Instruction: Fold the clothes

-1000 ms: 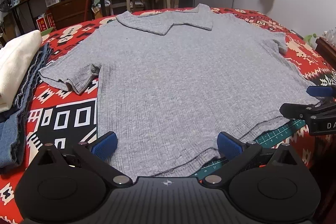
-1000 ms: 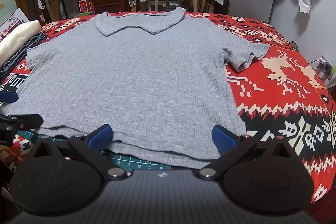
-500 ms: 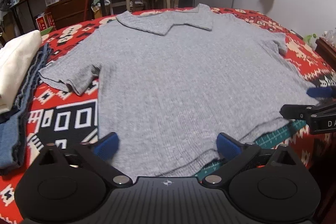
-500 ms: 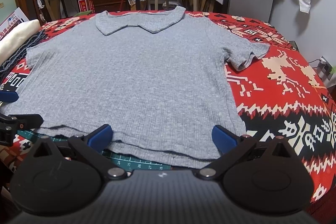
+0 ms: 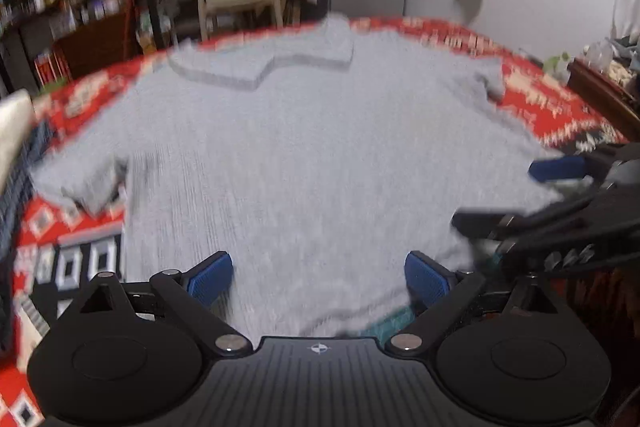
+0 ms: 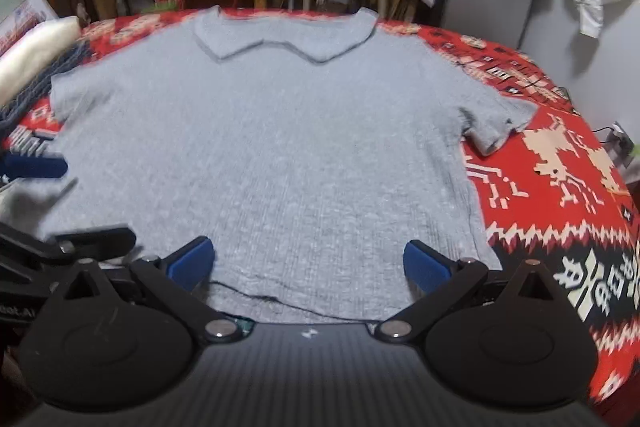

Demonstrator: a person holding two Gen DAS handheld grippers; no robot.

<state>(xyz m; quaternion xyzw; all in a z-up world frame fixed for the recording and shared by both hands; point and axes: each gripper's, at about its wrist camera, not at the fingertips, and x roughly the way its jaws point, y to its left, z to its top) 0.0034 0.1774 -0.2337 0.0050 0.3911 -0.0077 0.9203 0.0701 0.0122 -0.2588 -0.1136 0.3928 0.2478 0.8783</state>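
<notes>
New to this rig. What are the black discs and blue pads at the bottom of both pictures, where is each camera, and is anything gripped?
No robot arm here: a person carries a hand-held gripper in each hand, each with a fisheye camera looking forward along its two fingers. The black discs and blue pads are that gripper's own linkage and fingertips.

The left wrist view shows the left hand-held gripper; the right one pokes in at its right edge. The right wrist view shows the right hand-held gripper. Both stand wide open and hold nothing.

A grey shirt lies spread flat, collar far, hem near, on a red patterned cloth. Folded clothes sit at the left edge. Both pictures are motion-blurred.
</notes>
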